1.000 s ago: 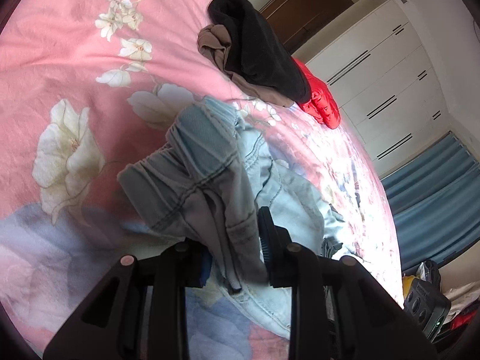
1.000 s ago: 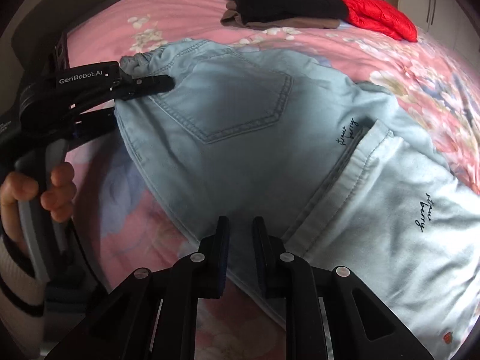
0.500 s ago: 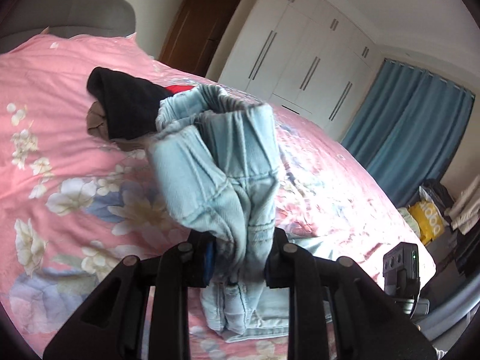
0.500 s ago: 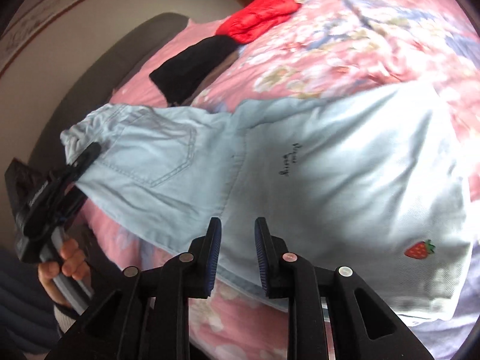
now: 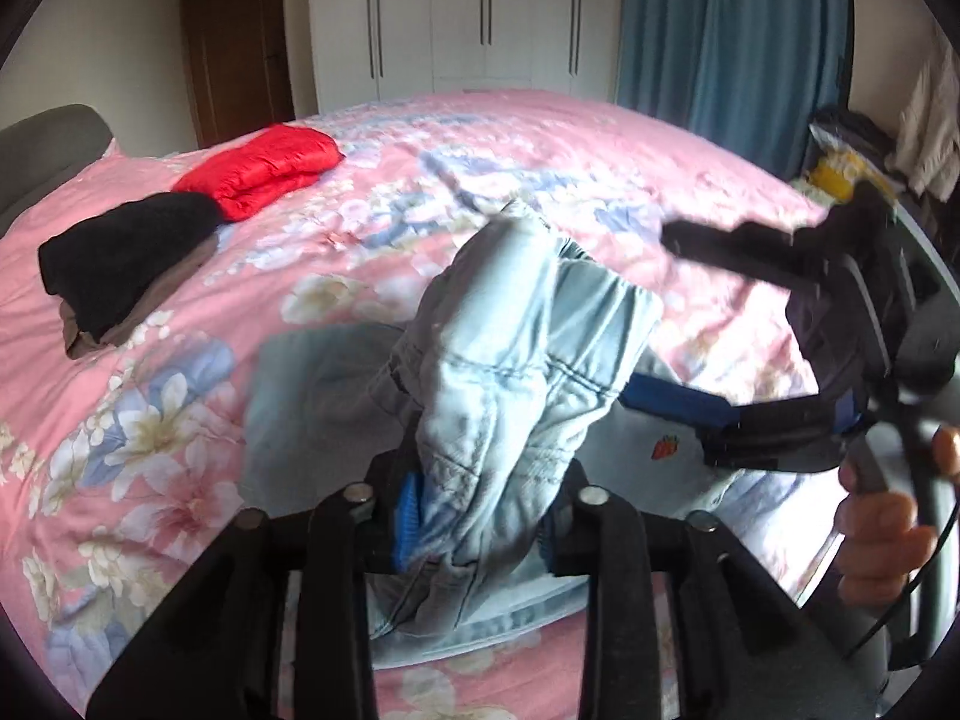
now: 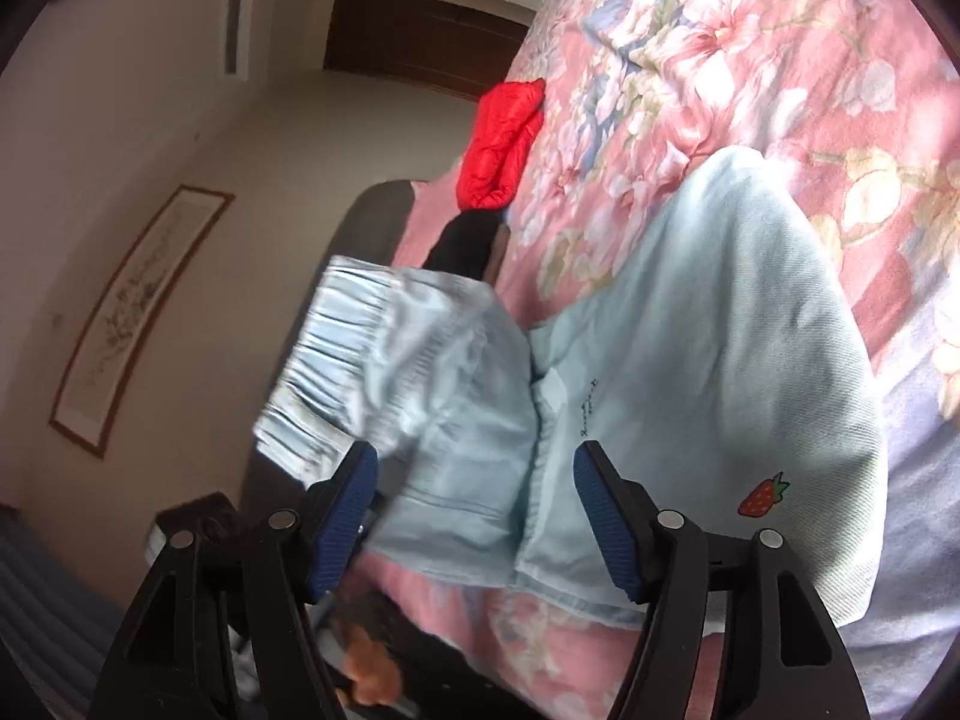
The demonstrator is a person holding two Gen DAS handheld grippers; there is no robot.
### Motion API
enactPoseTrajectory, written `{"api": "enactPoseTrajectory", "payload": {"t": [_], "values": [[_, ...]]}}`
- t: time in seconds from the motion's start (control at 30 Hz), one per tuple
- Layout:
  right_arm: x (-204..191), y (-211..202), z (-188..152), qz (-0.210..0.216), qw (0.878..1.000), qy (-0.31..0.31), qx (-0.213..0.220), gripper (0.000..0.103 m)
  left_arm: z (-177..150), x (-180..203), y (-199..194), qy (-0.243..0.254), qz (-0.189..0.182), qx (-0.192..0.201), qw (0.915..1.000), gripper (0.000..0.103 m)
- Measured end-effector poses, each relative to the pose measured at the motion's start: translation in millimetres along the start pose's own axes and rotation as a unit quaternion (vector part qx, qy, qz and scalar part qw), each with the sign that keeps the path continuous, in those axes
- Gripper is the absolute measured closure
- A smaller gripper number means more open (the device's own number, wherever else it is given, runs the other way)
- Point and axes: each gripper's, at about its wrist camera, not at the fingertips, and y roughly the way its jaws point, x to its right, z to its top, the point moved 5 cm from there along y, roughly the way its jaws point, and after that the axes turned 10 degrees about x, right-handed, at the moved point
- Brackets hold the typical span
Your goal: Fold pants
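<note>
Left gripper (image 5: pixel 477 519) clamped on bunched waistband of pale denim pants (image 5: pixel 516 360), raised off bed, likely to carry that end over for fold; right gripper (image 6: pixel 474 510) spread wide, nothing between fingers, poised over pants' edge, probably to pin or regrip; legs lie flat on pink floral bedspread (image 5: pixel 150 420); red jacket (image 5: pixel 261 171) and black garment (image 5: pixel 120 258) well apart near headboard; white wardrobes (image 5: pixel 468 18), blue curtain (image 5: pixel 732 30) behind.
</note>
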Motion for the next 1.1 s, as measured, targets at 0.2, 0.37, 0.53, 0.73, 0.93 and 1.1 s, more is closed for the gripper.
{"api": "enactPoseTrajectory", "payload": {"t": [0.2, 0.37, 0.53, 0.73, 0.93, 1.1], "values": [[14, -4, -6, -0.028, 0.999, 0.038, -0.004, 0.028, -33, 12, 18, 0.034, 0.01, -0.038, 0.9987, 0.009], [4, 4, -12, -0.102, 0.994, -0.036, -0.025, 0.028, -39, 1, -14, 0.014, -0.001, -0.014, 0.9998, 0.009], [4, 16, -20, -0.208, 0.963, -0.167, -0.039, 0.058, -50, -36, -40, -0.056, 0.027, -0.008, 0.9981, 0.009], [-9, 0, -4, -0.2, 0.957, -0.209, -0.008, 0.071, -60, -69, -56, -0.131, 0.056, -0.005, 0.9898, 0.009], [13, -15, 21, -0.254, 0.946, -0.201, 0.007, 0.071, -67, -71, -52, -0.166, 0.051, -0.017, 0.9847, 0.009], [48, -21, 19, -0.26, 0.953, -0.154, -0.02, 0.067, -70, -78, -48, -0.197, 0.034, -0.027, 0.9794, 0.009]]}}
